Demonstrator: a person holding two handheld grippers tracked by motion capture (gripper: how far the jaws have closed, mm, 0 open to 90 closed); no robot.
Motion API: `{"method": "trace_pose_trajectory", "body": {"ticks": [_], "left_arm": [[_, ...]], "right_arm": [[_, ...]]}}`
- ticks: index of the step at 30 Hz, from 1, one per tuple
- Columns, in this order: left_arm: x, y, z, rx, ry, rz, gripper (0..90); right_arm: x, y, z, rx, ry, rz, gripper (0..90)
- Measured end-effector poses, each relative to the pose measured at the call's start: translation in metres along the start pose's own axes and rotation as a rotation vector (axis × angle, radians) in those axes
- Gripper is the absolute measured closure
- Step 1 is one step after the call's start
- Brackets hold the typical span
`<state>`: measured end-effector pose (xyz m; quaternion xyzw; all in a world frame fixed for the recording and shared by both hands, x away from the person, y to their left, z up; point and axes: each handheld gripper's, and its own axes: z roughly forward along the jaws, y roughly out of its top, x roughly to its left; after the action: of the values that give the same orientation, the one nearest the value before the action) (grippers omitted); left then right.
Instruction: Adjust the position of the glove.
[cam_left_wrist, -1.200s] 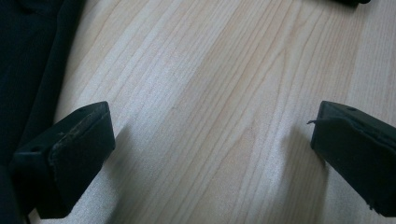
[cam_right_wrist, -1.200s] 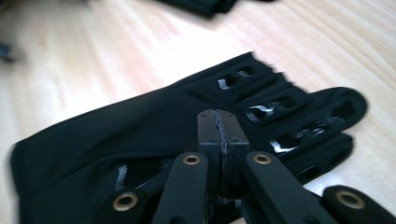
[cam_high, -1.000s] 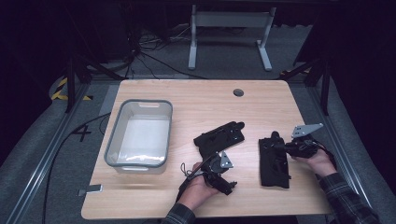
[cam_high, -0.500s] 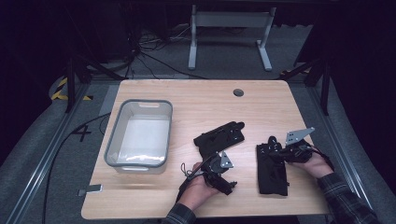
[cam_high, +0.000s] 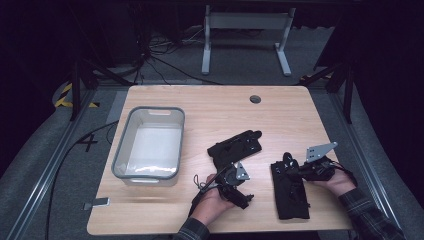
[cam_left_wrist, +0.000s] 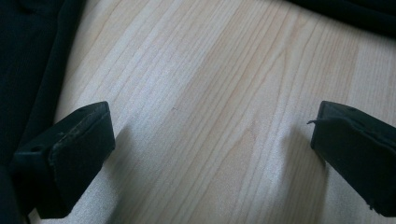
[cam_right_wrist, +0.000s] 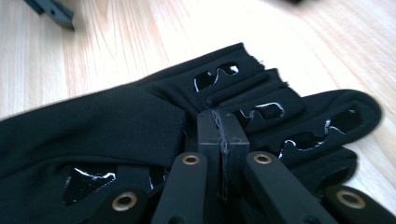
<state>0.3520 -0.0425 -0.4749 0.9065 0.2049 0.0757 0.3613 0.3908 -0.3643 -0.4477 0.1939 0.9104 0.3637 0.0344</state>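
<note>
Two black gloves on the wooden surface (cam_high: 210, 107): one glove (cam_high: 235, 146) near the middle, the other glove (cam_high: 291, 189) toward the right front edge. Soft, floppy fabric by the look of it, light, with glossy grip patches on the fingers, so probably bunches and drapes when lifted. Best bet: pinch a cuff or a doubled fold, not a single fingertip. Right tongs (cam_right_wrist: 223, 122) pressed together with hardly a gap, right over the finger end of the right-hand glove; looks clamped on a bit of fabric there. Left tongs (cam_left_wrist: 212, 140) spread wide, holding nothing, low over bare wood beside the middle glove. Empty grey bin (cam_high: 120, 150) off to the left.
</note>
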Motion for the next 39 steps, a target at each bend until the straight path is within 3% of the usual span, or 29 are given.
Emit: {"method": "trace_pose_trajectory", "body": {"ticks": [4, 10, 17, 24, 31, 39], "left_arm": [[0.0, 0.0, 0.0, 0.0, 0.0, 0.0, 0.0], [0.0, 0.0, 0.0, 0.0, 0.0, 0.0, 0.1], [0.0, 0.0, 0.0, 0.0, 0.001, 0.0, 0.0], [0.0, 0.0, 0.0, 0.0, 0.002, -0.001, 0.1], [-0.001, 0.0, 0.0, 0.009, 0.004, -0.009, 0.1], [-0.003, 0.005, -0.004, 0.033, 0.004, -0.007, 8.8]], "right_arm": [[0.001, -0.003, -0.009, -0.024, -0.036, 0.028, 79.5], [0.002, -0.018, -0.032, -0.1, -0.189, 0.122, 56.8], [0.001, -0.042, -0.046, -0.114, -0.35, 0.216, 35.1], [0.005, -0.059, -0.046, -0.114, -0.407, 0.297, 20.4], [0.006, -0.065, -0.039, -0.073, -0.451, 0.301, 17.4], [0.006, -0.067, -0.035, -0.081, -0.432, 0.296, 9.4]]}}
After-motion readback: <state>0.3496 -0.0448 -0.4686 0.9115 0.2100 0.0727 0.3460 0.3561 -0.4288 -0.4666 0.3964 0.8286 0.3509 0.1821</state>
